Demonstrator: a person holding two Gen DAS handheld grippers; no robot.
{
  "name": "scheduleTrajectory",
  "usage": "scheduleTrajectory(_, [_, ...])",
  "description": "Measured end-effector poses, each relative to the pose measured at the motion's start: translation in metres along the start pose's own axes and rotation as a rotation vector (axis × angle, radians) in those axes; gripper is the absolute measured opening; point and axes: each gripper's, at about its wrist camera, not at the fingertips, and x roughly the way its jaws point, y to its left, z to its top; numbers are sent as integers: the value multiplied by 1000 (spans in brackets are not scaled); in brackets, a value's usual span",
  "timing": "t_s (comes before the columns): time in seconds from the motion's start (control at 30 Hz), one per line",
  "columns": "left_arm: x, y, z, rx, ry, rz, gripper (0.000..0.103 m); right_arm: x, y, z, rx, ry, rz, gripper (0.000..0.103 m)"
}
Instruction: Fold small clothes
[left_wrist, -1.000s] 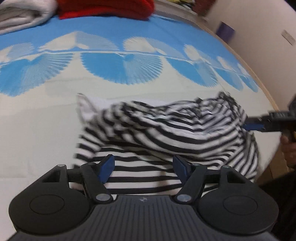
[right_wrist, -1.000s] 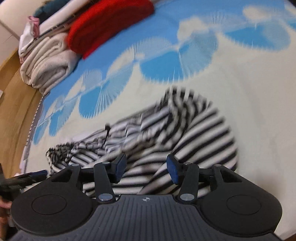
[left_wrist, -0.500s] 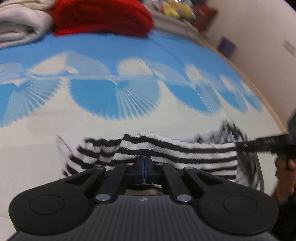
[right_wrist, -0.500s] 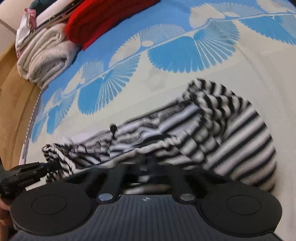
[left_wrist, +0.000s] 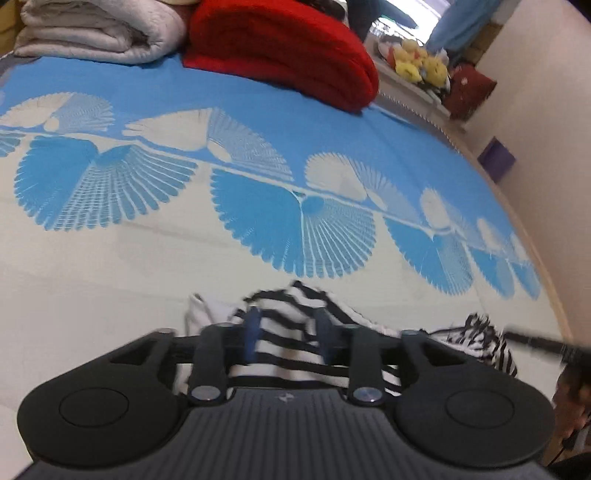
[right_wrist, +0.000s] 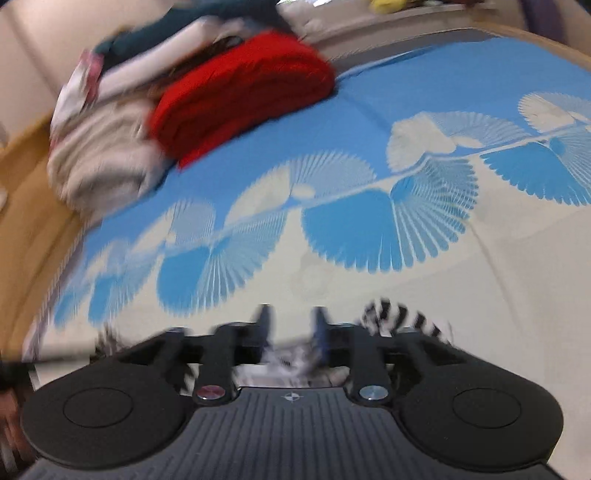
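Task status: early stage. The striped garment (left_wrist: 295, 332) lies bunched at the near edge of the bedspread (left_wrist: 110, 266), not flat and with no clean fold visible. Spreading it out and folding it both appear to remain.

Left gripper (left_wrist: 286, 330): the jaws stand partly apart, with striped cloth showing in the gap between the blue pads (left_wrist: 252, 328). The frame is blurred, so a grip on the cloth cannot be confirmed; the jaws appear released or only loosely around it.

Right gripper (right_wrist: 291, 326): the jaws stand partly apart. Crumpled striped garment (right_wrist: 395, 317) lies just beyond and below the fingers. Heavy motion blur prevents telling whether any cloth is caught between them.

In the left wrist view, a dark, blurred tool and part of a hand show at the far right edge, beside the right end of the garment.

Surroundings:
- A folded red blanket (left_wrist: 288, 48) lies at the far side of the bed.
- A folded white quilt (left_wrist: 99, 31) lies left of it, touching or just beside.
- Yellow soft toys (left_wrist: 421, 64) sit on a ledge beyond the bed, far right.
- The wall (left_wrist: 543, 129) runs along the right side.

Obstructions: the far stacks lie well apart from the garment. The patterned area between shows nothing that would hinder laying the garment out.
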Motion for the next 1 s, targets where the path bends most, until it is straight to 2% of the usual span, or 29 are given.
scheduleTrajectory(0.03, [0,3,0,2,10,4,56,-2,1,-4,-61,35,-14,50])
scheduleTrajectory(0.1, [5,2,-2,36,43,12,64,-3,6,-14,-179,86,-51,50])
scheduleTrajectory(0.23, [16,-13,-6,157,61,51,64,14,11,-32,-312,185,-137,49])
scheduleTrajectory(0.27, [20,-15,-6,173,57,66,64,18,13,-35,-346,195,-160,37])
scheduleTrajectory(0.3, [25,-16,-6,184,51,89,55,22,16,-37,-381,199,-172,23])
scheduleTrajectory(0.33, [27,-16,-5,189,48,108,24,25,19,-38,-409,198,-178,9])
scheduleTrajectory(0.37, [28,-15,-3,184,49,117,11,24,21,-35,-416,179,-182,4])
scheduleTrajectory(0.43, [18,-8,6,124,-13,92,3,15,22,-23,-384,68,-186,3])
scheduleTrajectory(0.53, [-4,-7,15,97,-178,95,3,-6,18,1,-266,-138,-182,3])
scheduleTrajectory(0.6, [0,-14,14,140,-190,140,4,-11,18,9,-245,-226,-184,3])
scheduleTrajectory(0.63, [8,-15,13,152,-157,153,4,-9,19,13,-248,-245,-187,3])
scheduleTrajectory(0.7, [33,-12,9,148,-33,162,10,6,22,14,-273,-226,-224,3])
scheduleTrajectory(0.73, [46,-10,7,142,34,165,21,19,22,13,-287,-192,-255,3])
scheduleTrajectory(0.8, [58,-4,4,131,109,165,29,48,17,9,-290,-78,-326,6])
scheduleTrajectory(0.87, [51,5,8,77,100,133,33,78,5,2,-253,90,-356,8])
scheduleTrajectory(0.9, [44,13,13,26,82,105,40,83,0,0,-242,115,-359,10])
scheduleTrajectory(0.93, [33,23,18,-39,48,71,51,80,-2,1,-241,102,-352,16])
scheduleTrajectory(1.0, [17,42,26,-149,-15,36,57,65,-4,7,-226,67,-327,33])
